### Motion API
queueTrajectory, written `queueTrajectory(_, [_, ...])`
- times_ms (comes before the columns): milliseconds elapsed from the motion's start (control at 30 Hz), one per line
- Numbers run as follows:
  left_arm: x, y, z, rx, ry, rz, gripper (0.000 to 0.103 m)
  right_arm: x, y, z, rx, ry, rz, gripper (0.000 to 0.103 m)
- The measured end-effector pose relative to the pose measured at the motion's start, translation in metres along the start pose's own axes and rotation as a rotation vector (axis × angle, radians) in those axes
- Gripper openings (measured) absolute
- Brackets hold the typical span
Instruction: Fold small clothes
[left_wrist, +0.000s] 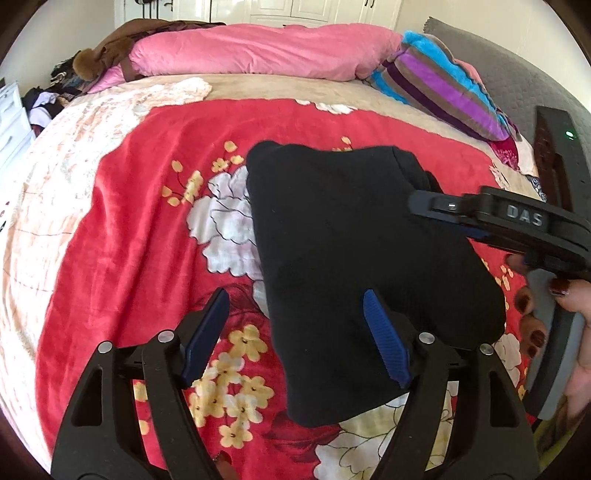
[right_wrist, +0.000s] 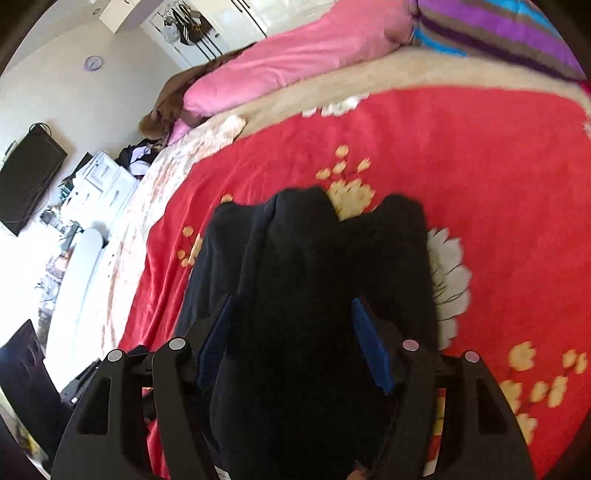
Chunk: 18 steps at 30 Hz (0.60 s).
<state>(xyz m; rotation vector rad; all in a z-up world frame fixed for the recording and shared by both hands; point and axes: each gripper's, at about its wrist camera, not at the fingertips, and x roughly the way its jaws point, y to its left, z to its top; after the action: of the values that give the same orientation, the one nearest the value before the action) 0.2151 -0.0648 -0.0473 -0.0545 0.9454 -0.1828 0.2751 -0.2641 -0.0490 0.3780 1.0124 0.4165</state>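
A black garment (left_wrist: 351, 240) lies folded into a rough rectangle on the red floral blanket (left_wrist: 147, 221). My left gripper (left_wrist: 295, 295) is open over its near left edge. One blue pad (left_wrist: 384, 339) is above the cloth and the other pad (left_wrist: 207, 332) is above the blanket, neither pressing. My right gripper (left_wrist: 424, 203) reaches in from the right over the garment's far right side, held by a hand (left_wrist: 569, 295). In the right wrist view the right gripper (right_wrist: 291, 301) stands open just above the black garment (right_wrist: 314, 258), which fills the space under its fingers.
A pink duvet (left_wrist: 251, 48) and a striped cushion (left_wrist: 443, 85) lie along the far side of the bed. A dark device with a green light (left_wrist: 561, 155) stands at the right. White drawers (right_wrist: 99, 181) and clutter sit beyond the bed's left edge.
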Motion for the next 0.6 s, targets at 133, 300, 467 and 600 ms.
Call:
queueTrajectory(133, [0.007, -0.004, -0.005, 0.003, 0.013, -0.001, 0.068, 0.010, 0.003, -0.006, -0.050, 0.024, 0.014, 0.027])
queueTrajectory(300, [0.002, -0.008, -0.005, 0.003, 0.000, 0.001, 0.068, -0.016, 0.017, -0.003, -0.123, -0.048, 0.025, 0.016])
queueTrajectory(467, [0.003, -0.011, -0.004, 0.006, -0.003, -0.022, 0.073, -0.027, 0.015, 0.002, -0.150, -0.079, -0.054, 0.016])
queueTrajectory(600, [0.015, -0.015, -0.010, 0.003, 0.035, -0.031, 0.073, -0.002, -0.008, -0.005, -0.097, -0.003, -0.127, 0.016])
